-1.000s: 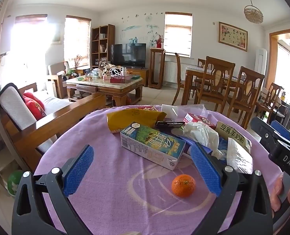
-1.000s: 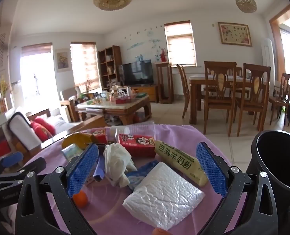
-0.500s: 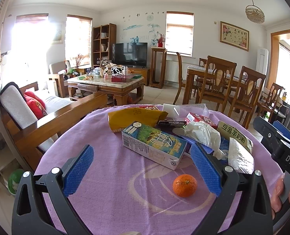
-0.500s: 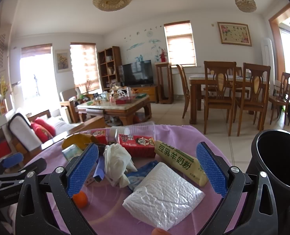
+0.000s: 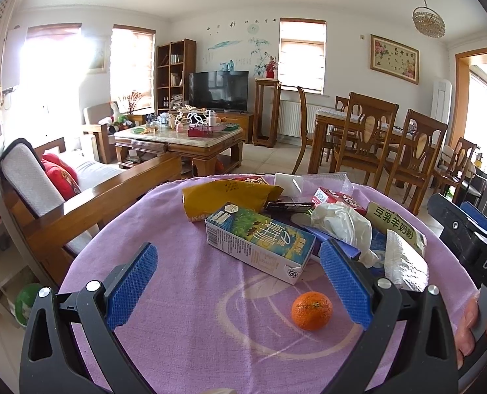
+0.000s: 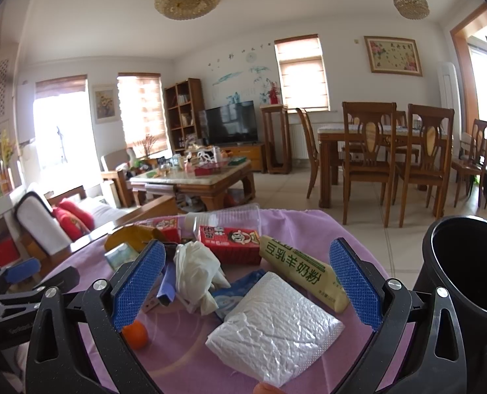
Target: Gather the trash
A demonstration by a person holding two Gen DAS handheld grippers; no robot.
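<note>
Trash lies piled on a round table under a purple cloth: a green-and-blue drink carton, a yellow bag, a crumpled white glove, a red box, a yellow-green milk-powder packet and a white crinkled pack. An orange sits near the front. My left gripper is open, just short of the carton. The right gripper stands open above the white pack. A black bin stands at the right.
A wooden sofa with red cushions stands left of the table. Beyond are a coffee table, a TV, and a dining table with chairs. A clear plastic cup lies at the pile's far side.
The left wrist view has shifted slightly, so the carton and orange sit a little lower and to the right. The right gripper has barely moved. Both stay open.
</note>
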